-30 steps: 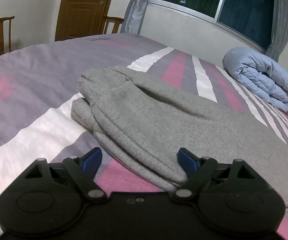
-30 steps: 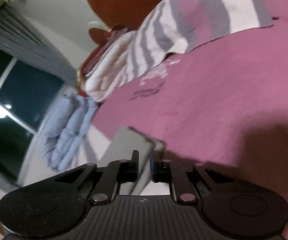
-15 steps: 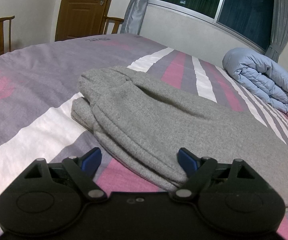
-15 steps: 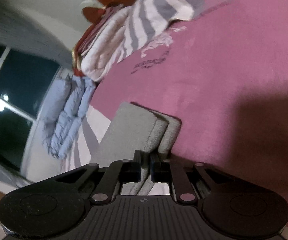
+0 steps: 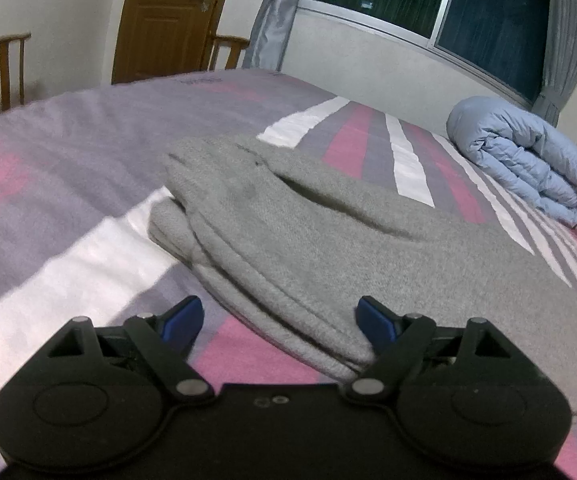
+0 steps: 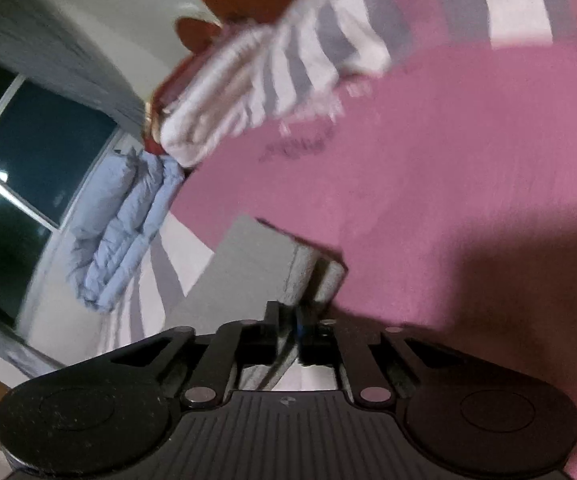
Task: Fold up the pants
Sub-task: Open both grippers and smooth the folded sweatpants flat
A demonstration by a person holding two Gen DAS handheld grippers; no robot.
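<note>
Grey pants (image 5: pixel 320 248) lie folded lengthwise on the striped bed, waistband end toward the door. My left gripper (image 5: pixel 280 316) hovers open over the near hem edge of the pants, its blue pads (image 5: pixel 372 316) wide apart with cloth between them but untouched. In the right wrist view, my right gripper (image 6: pixel 294 320) is shut on the cuff end of the grey pants (image 6: pixel 256 260), and the stacked leg ends stick out past the fingers above the pink sheet.
A rolled light-blue duvet (image 5: pixel 524 160) lies at the bed's far right under the window. Striped pillows (image 6: pixel 280 84) lie at the headboard. Wooden chairs (image 5: pixel 4 68) and a door (image 5: pixel 168 16) stand beyond the bed's far edge.
The right view has tilted and shifted, and the gripped cuff end shows more of itself past the fingers. The left gripper has not moved.
</note>
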